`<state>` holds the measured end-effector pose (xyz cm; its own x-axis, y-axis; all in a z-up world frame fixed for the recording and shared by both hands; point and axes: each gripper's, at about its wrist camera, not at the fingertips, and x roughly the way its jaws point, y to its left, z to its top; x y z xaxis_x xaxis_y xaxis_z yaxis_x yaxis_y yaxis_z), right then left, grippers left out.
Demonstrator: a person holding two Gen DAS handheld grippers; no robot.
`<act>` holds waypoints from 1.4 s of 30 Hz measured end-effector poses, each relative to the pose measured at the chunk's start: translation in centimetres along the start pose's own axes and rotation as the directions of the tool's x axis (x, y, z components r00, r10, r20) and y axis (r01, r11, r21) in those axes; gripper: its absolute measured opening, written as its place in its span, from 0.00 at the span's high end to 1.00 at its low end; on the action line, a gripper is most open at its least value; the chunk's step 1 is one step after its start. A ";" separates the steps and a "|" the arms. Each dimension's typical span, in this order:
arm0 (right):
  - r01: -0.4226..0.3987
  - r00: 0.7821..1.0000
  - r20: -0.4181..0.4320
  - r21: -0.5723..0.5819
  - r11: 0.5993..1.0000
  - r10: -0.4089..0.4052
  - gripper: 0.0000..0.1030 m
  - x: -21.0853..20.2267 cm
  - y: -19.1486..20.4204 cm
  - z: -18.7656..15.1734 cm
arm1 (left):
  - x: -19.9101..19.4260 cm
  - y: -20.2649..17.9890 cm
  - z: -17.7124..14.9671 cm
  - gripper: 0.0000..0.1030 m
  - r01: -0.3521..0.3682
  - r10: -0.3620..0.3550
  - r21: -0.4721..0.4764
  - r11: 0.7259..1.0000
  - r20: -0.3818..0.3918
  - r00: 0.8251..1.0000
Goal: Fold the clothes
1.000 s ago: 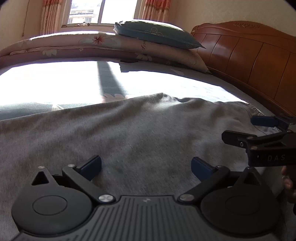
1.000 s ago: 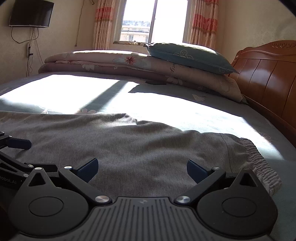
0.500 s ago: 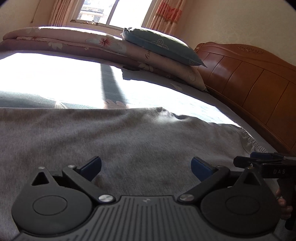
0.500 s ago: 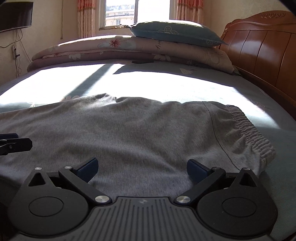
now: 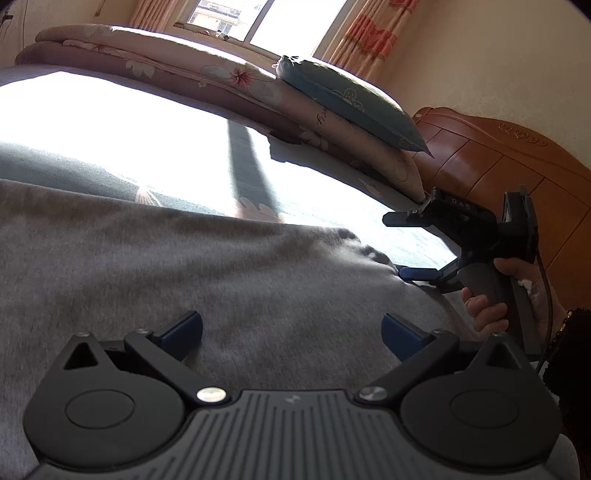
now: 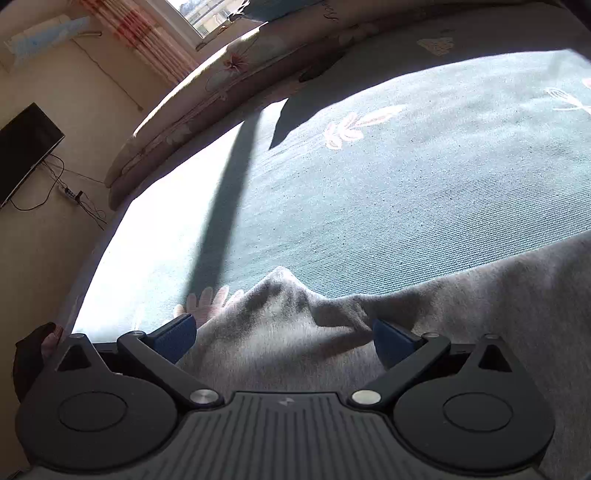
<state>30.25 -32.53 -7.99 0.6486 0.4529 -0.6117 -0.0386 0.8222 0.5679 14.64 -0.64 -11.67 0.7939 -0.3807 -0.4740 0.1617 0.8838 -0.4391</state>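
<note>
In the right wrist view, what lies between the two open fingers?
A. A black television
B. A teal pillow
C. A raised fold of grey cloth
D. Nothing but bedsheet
C: the right gripper is open, and a peaked fold of the grey garment rises between its fingers.

Grey garment (image 5: 229, 280) cut by frame edges.

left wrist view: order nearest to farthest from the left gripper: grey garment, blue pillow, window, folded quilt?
From the left gripper:
1. grey garment, directly under and ahead of the fingers.
2. folded quilt and blue pillow, at the far side of the bed; the pillow lies on the quilt's right end, too close to rank.
3. window, beyond them, top centre.
</note>
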 end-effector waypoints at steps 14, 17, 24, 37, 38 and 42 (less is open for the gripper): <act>0.102 0.994 -0.038 0.019 0.995 -0.101 0.00 -8.1 -4.8 -2.3 | 0.0 -0.4 -0.1 0.01 -0.013 0.013 0.001 1.000 -0.008 1.000; 0.251 0.968 0.020 0.020 0.968 -0.252 0.00 -10.4 -6.3 -2.8 | 0.0 -0.8 -0.3 0.01 -0.030 0.030 0.033 0.999 -0.007 1.000; 0.063 0.998 -0.033 0.029 0.998 -0.063 0.00 -14.4 -5.7 -5.7 | -0.2 -1.0 -0.4 0.01 -0.040 0.040 0.042 0.998 -0.007 0.999; 0.223 0.975 0.032 -0.030 0.974 -0.222 0.00 -16.3 -5.3 -7.3 | -0.7 -0.9 -0.7 0.01 -0.038 0.038 0.036 0.999 -0.005 0.999; 0.208 0.978 0.008 -0.042 0.977 -0.208 0.00 -15.8 -5.0 -7.7 | -0.7 -0.9 -0.7 0.01 -0.038 0.038 0.036 0.999 -0.005 0.999; 0.221 0.973 -0.054 -0.085 0.972 -0.226 0.00 -13.8 -4.7 -8.8 | -0.6 -1.0 -0.7 0.01 -0.042 0.042 0.046 0.998 -0.007 0.999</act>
<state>14.77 -39.56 -7.08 0.5983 0.2736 -0.7531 0.0414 0.9281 0.3701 13.57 -1.46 -11.47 0.7958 -0.3451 -0.4977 0.1549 0.9104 -0.3837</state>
